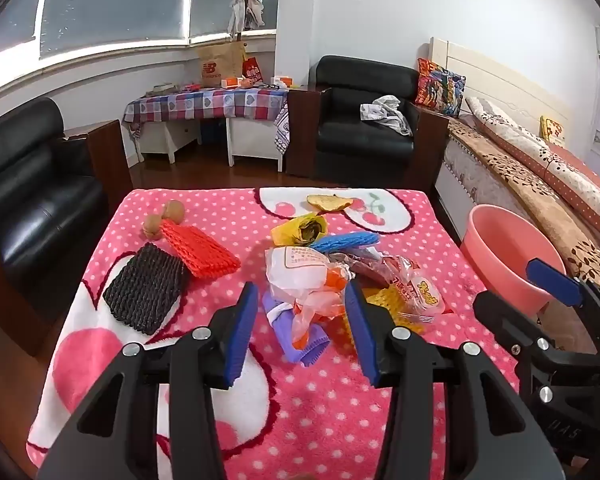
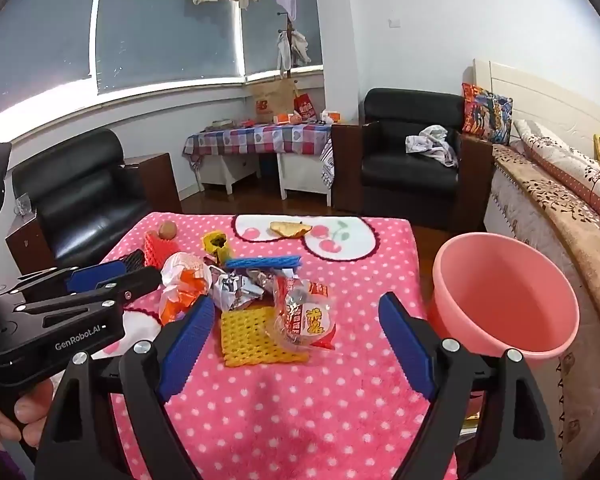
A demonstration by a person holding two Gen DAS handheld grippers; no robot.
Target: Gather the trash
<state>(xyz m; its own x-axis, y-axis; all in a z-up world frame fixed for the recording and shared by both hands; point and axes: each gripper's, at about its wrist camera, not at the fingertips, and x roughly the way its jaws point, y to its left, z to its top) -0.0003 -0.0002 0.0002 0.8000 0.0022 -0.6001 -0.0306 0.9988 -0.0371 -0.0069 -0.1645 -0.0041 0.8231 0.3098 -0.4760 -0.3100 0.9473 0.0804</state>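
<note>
A heap of trash lies mid-table on a pink dotted blanket (image 1: 320,420): white-and-orange wrapper (image 1: 300,272), purple foam net (image 1: 296,332), clear snack bag (image 2: 308,316), yellow foam net (image 2: 256,336), blue foam net (image 2: 264,262), crumpled foil (image 2: 236,288). Black foam net (image 1: 144,288) and red foam net (image 1: 200,252) lie left. A pink basin (image 2: 508,300) stands at the table's right edge. My left gripper (image 1: 300,304) is open, empty, over the purple net and orange wrapper. My right gripper (image 2: 296,316) is open, empty, around the snack bag and yellow net.
Two walnuts (image 1: 166,218) and a peel (image 1: 332,202) lie at the far side, with a yellow wrapper (image 1: 300,230). Black armchairs (image 1: 360,120) stand left and behind. A bed (image 2: 560,208) runs along the right. A checked side table (image 1: 208,104) stands by the window.
</note>
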